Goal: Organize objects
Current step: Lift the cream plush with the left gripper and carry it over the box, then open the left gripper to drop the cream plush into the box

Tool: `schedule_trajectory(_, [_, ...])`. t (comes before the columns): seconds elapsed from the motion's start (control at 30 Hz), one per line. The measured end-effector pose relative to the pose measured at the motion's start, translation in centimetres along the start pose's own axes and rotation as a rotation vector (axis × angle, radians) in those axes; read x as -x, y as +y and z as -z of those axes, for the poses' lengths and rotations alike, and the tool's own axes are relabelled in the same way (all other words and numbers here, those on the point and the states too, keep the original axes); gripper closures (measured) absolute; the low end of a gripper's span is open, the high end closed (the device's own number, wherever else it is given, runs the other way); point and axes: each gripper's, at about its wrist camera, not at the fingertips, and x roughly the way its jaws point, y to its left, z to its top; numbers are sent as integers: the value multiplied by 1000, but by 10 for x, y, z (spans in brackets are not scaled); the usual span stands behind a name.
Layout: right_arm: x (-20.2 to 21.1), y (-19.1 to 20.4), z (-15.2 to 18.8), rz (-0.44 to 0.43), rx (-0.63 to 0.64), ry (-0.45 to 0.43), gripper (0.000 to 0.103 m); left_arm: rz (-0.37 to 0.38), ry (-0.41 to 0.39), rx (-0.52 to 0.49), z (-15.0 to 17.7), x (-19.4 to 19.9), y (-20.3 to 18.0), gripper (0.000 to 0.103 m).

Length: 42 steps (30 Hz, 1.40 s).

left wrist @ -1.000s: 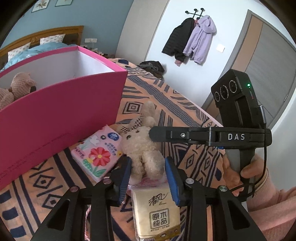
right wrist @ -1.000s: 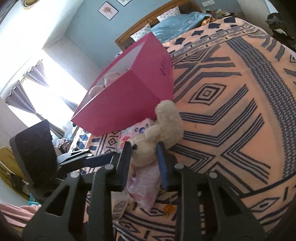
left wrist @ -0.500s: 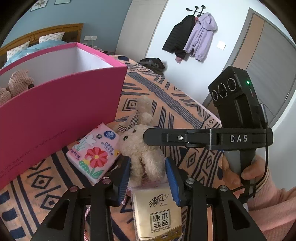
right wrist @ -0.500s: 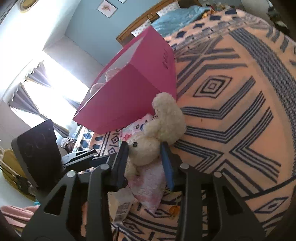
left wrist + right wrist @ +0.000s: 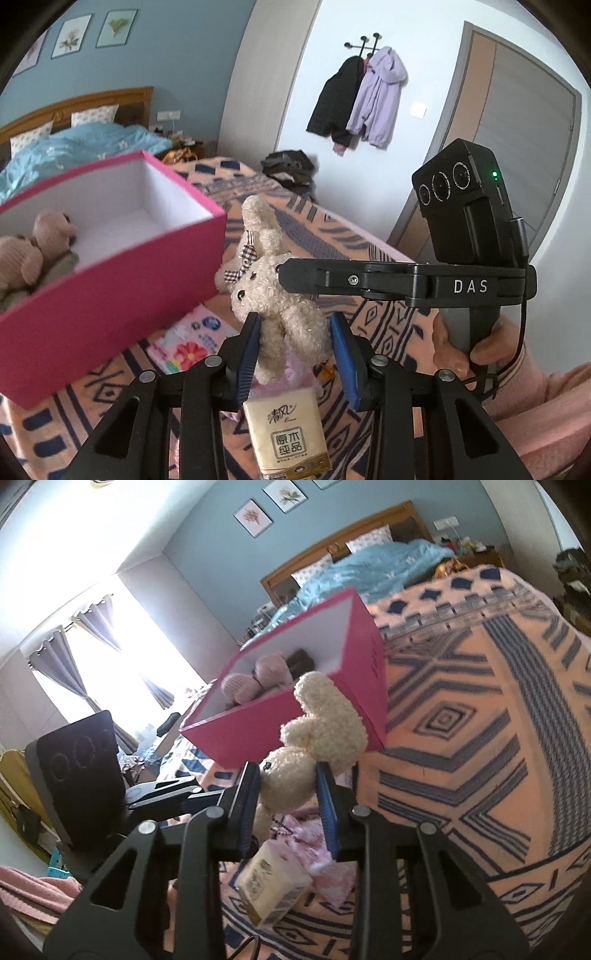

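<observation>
Beside pink box (image 5: 110, 288), both tongs gripping cream plush bunny (image 5: 284, 306)

Bedroom. Blue rear wall (image 5: 221, 550) carries framed botanical prints (image 5: 253, 517). Against it stands a wooden headboard (image 5: 354, 535) with patterned pillows (image 5: 369, 539) and a light blue duvet (image 5: 376, 572). The bed in the foreground is covered by an orange blanket with dark blue geometric pattern (image 5: 480, 716). A window (image 5: 110, 653) with grey curtains (image 5: 96, 627) admits strong, overexposed daylight. On the white side wall (image 5: 295, 74), a coat rack (image 5: 364, 42) holds a black jacket (image 5: 332, 103) and a lilac hooded jacket (image 5: 380, 96), beside a light switch (image 5: 418, 109) and a grey-framed door (image 5: 517, 122).
</observation>
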Motion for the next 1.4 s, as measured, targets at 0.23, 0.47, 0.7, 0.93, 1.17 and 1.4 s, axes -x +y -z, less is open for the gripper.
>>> schedule_trajectory(0.23, [-1,20,-23,-43,61,-36,70,-41,-57,-9,-17,18,8,65])
schedule_trajectory(0.47, [-13,30,-49,-90,91,-48,70,-86,-88,-2,-31,26,24,65])
schedule_trajectory(0.7, [-31,35,-72,-131,114,-39,71,-106,-96,19,-47,24,43,65])
schedule_trajectory(0.93, [-68,28,-82,-101,106,22,80,-171,-79,35,-54,7,63,65])
schedule_trajectory(1.17, [-64,8,-81,-86,47,7,80,-192,-61,82,-48,0,82,65])
schedule_trajectory(1.4, [-59,5,-72,-85,34,26,80,-191,-83,74,-41,7,78,53])
